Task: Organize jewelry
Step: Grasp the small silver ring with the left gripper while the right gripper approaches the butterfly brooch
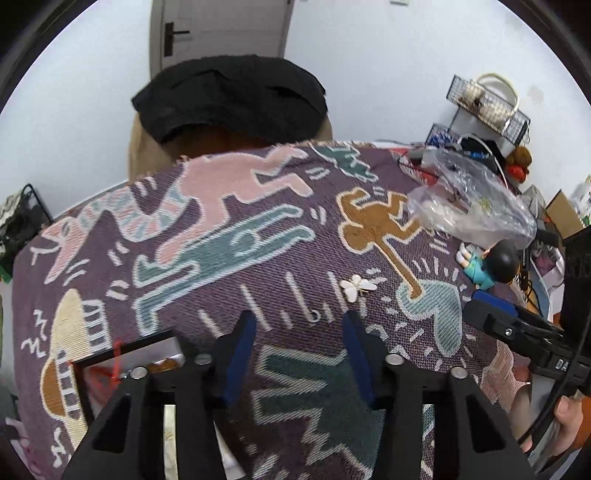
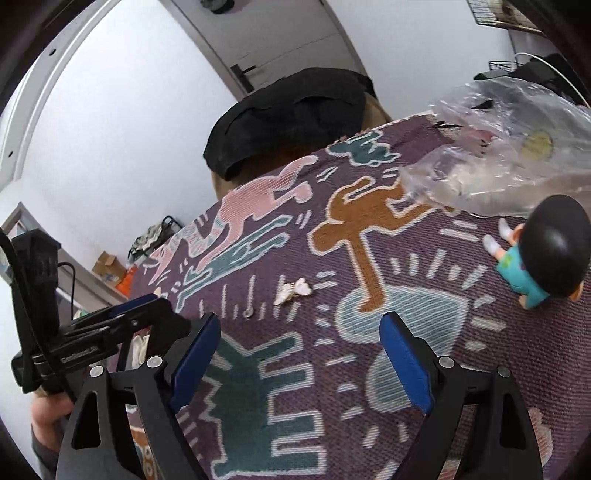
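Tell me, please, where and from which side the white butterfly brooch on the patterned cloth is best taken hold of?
Probably across its wings. The butterfly brooch lies flat and alone on the patterned cloth, so come from straight above, one finger outside each wingtip. The left gripper, open and empty, is just short of it.

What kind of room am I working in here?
Most likely a bedroom or home study: a table under a woven patterned cloth, a cluttered side with a toy figurine and wire rack, and an interior door behind.
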Demonstrator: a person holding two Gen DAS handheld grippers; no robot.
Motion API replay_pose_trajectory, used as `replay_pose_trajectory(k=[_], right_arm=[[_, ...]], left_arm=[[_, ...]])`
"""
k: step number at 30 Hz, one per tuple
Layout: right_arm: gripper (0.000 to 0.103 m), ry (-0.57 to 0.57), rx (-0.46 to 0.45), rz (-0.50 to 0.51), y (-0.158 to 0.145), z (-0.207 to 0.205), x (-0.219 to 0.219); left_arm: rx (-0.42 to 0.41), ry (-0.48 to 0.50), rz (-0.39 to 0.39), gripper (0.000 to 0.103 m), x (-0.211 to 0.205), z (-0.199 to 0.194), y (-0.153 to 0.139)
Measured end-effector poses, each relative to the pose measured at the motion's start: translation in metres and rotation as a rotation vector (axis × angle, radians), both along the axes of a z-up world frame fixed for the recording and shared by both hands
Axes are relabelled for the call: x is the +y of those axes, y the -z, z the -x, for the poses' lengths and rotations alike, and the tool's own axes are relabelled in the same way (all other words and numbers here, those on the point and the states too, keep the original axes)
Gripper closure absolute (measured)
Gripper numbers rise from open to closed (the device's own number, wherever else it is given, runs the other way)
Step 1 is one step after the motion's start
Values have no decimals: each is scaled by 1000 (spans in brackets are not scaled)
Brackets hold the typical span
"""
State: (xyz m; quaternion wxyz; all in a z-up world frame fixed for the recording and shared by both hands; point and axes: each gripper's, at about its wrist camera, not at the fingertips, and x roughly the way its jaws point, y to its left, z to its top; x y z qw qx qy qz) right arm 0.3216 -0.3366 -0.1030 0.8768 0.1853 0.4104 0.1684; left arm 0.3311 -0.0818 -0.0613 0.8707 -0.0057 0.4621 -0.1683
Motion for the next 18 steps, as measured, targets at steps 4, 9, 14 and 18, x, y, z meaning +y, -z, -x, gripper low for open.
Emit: replay_pose_trajectory(k=[4,9,14,18], right_arm=[[15,34,0,8,5,-1,-14],[15,62,-5,12,10,-1,-29],[15,60,-17,14,13,-1,-36],[15,65,-10,10,18,-3,-42]], left_arm=[[39,22,-21,69,-19,-10,13],[93,12,-35,81,-31,-24,32],[124,9,-59,83,-44,-34,45],[138,4,-92,83,-50,-41,54]])
